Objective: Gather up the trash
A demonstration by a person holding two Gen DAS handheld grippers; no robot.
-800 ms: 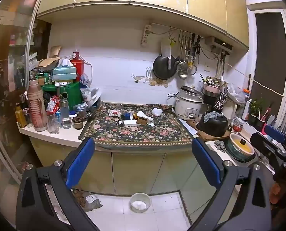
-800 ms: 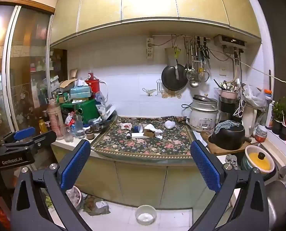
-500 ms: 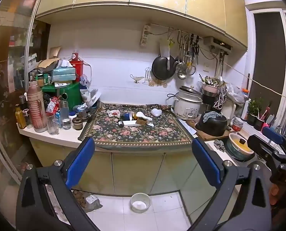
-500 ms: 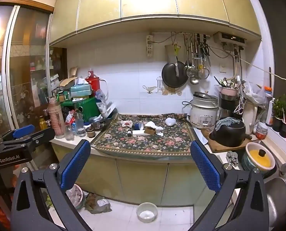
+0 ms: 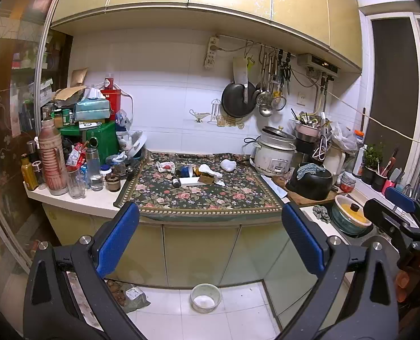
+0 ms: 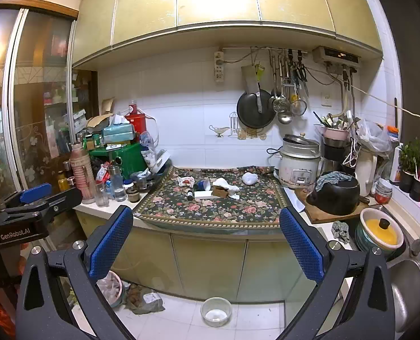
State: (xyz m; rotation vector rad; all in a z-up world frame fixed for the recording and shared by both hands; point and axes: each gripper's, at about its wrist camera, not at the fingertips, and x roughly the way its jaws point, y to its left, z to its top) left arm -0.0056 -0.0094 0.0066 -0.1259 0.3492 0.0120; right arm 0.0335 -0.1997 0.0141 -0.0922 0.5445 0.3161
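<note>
Step in hand: approach. Both tools stand off from the worktop (image 5: pixel 77 201), well short of the litter, and nothing has been collected yet.

Tool state: the left tool (image 5: pixel 210 223) has its jaws spread wide with nothing between them; the right tool (image 6: pixel 207 228) likewise — wide and empty. In the left view the right tool appears at the right edge, and in the right view the left tool appears at the left edge, so the two are held side by side.

Location of the trash: a loose cluster lies toward the rear centre of the floral cloth (image 5: pixel 210 195) that covers the worktop. It comprises a crumpled wrapper (image 5: pixel 164 166), a small dark bottle (image 5: pixel 176 182), a flat white box (image 5: pixel 189 181), a crumpled tissue (image 5: pixel 211 173) draped over a brown carton (image 5: pixel 205 179), and a white wad (image 5: pixel 228 164) set apart to the right, near the rice cooker (image 5: pixel 275 155).

Orientation: the white box lies flat, its long axis running roughly left to right along the worktop. The bottle appears to lie on its side; which way its cap points cannot be told.

Next move, as judged: advance one tool over the cloth and descend on a single item — probably the tissue or wad, both soft enough to pinch from above.
</note>
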